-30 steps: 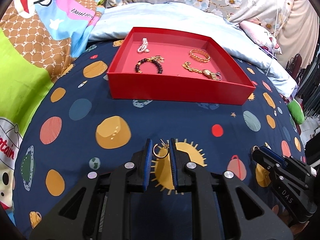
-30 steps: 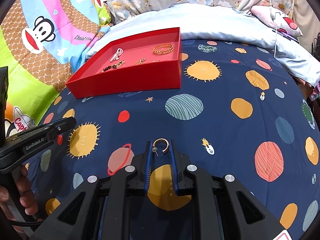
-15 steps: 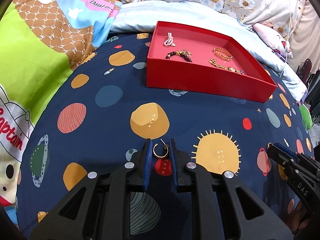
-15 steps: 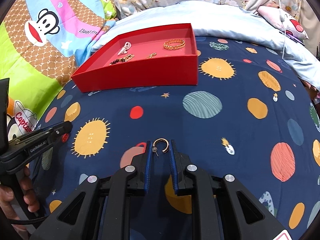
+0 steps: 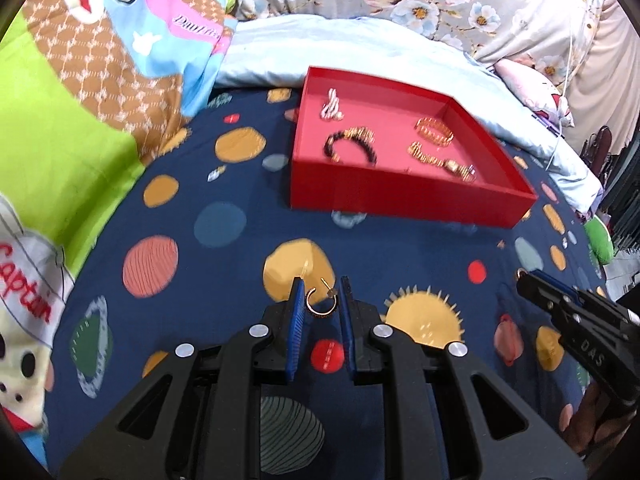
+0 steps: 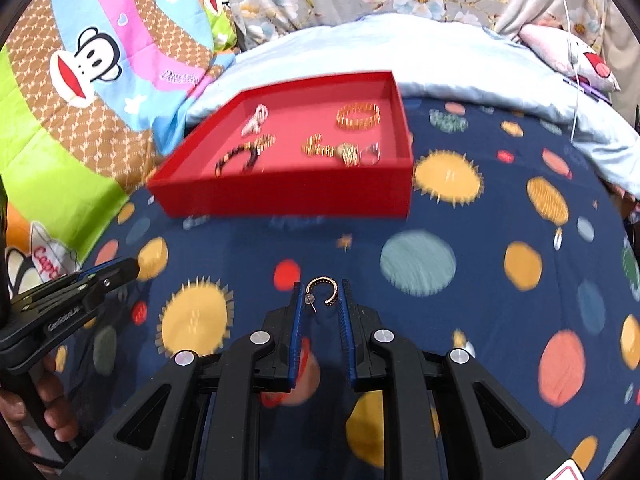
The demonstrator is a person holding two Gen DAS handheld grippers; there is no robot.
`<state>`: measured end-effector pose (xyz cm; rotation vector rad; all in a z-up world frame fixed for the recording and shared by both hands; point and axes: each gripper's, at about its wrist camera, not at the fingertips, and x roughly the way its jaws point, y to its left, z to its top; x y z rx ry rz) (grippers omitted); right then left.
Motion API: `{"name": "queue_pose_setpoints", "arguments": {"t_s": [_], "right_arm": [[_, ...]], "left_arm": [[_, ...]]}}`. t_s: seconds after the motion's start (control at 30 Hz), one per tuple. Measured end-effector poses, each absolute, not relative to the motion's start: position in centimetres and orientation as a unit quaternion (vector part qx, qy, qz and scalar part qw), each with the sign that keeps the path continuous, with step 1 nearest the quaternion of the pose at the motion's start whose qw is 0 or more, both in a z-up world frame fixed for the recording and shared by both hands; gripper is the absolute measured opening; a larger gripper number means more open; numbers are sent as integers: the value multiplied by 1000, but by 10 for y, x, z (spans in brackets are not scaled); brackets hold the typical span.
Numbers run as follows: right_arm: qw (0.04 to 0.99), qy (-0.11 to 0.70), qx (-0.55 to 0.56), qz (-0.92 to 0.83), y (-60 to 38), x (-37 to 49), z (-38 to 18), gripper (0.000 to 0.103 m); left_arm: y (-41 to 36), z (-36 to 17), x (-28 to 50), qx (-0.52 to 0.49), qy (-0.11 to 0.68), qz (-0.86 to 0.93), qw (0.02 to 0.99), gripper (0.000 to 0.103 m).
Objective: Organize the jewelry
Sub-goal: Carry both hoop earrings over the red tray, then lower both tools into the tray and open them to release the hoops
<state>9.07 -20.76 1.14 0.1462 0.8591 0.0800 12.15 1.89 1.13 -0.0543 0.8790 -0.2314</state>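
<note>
A red tray [image 5: 400,196] [image 6: 280,196] rests on the planet-print bedspread and holds a dark beaded bracelet [image 5: 352,144], a gold bangle [image 5: 434,130], a gold watch [image 5: 444,164] and a white piece [image 5: 331,106]. My left gripper [image 5: 322,300] is shut on a gold hoop earring [image 5: 320,305], held above the bedspread short of the tray. My right gripper [image 6: 322,296] is shut on a second gold hoop earring [image 6: 323,289], also in front of the tray. Each gripper shows at the edge of the other's view.
The navy planet bedspread [image 6: 480,240] spreads around the tray. A cartoon-print quilt [image 5: 80,92] lies at left, a pale blue blanket [image 5: 360,44] and floral pillows behind the tray. A white cable [image 6: 572,60] hangs at far right. A hand [image 6: 36,412] grips the left tool's handle.
Both grippers have risen a little and shifted with their earrings still clamped. The tray's inside shows more fully in both views.
</note>
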Motion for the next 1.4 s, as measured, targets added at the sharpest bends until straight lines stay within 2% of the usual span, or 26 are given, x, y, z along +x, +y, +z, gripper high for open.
{"name": "queue_pose_setpoints", "arguments": {"t_s": [0.5,0.9,1.4], "right_arm": [[924,366,90,63,-229,183,74,16],[920,378,86,66,-234,245,73,16],[914,391,87,72,-229,279,59,16]], "left_arm": [[-18,96,203,10,358,-134,924,16],[-38,82,285,14,386,-106,916,17],[-42,63,321,-5,411,-105,906,17]]}}
